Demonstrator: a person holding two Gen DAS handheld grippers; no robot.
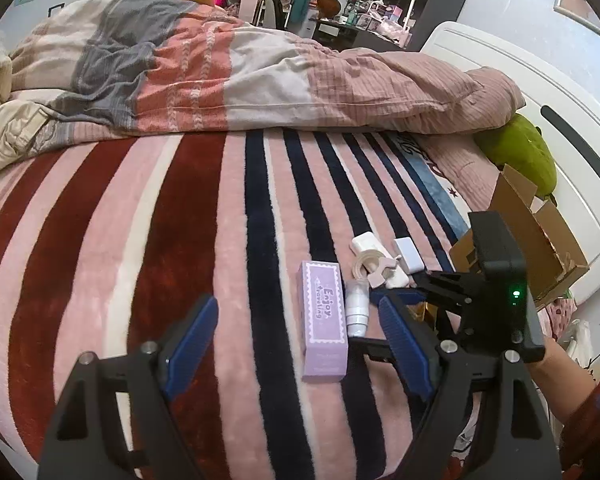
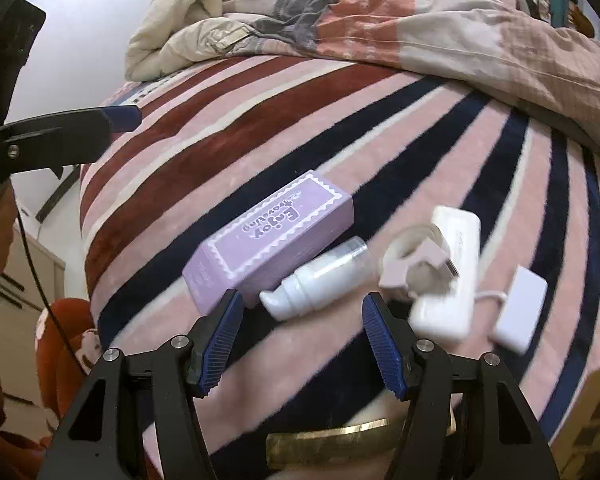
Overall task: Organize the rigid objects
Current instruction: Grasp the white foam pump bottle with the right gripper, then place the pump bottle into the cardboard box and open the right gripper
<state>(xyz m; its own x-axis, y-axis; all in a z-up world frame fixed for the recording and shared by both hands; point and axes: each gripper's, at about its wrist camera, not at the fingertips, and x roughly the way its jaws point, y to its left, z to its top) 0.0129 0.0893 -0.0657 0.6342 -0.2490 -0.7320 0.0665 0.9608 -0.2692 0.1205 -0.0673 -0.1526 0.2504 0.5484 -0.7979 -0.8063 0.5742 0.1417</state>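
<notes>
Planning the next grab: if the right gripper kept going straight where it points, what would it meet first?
Most likely the white pump bottle, which lies straight ahead of the open right gripper, beside the purple box. Depth is hard to judge in this fisheye view.

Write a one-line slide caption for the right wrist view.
Open right gripper above a white pump bottle beside a purple box on a striped blanket.

We see a plush, fuzzy striped blanket (image 1: pixel 148 216) covering the bed, with a crinkled woven cloth quilt (image 1: pixel 228 68) above it. On it lie a matt lilac paperboard box (image 2: pixel 272 236), a smooth glossy white plastic pump bottle (image 2: pixel 316 280) and a smooth white plastic charger (image 2: pixel 448 284), beside a brown corrugated cardboard carton (image 1: pixel 536 240). Each claw (image 2: pixel 302 336) shows matt black plastic arms, ribbed blue rubbery pads (image 2: pixel 380 344) and shiny metal pins.
</notes>
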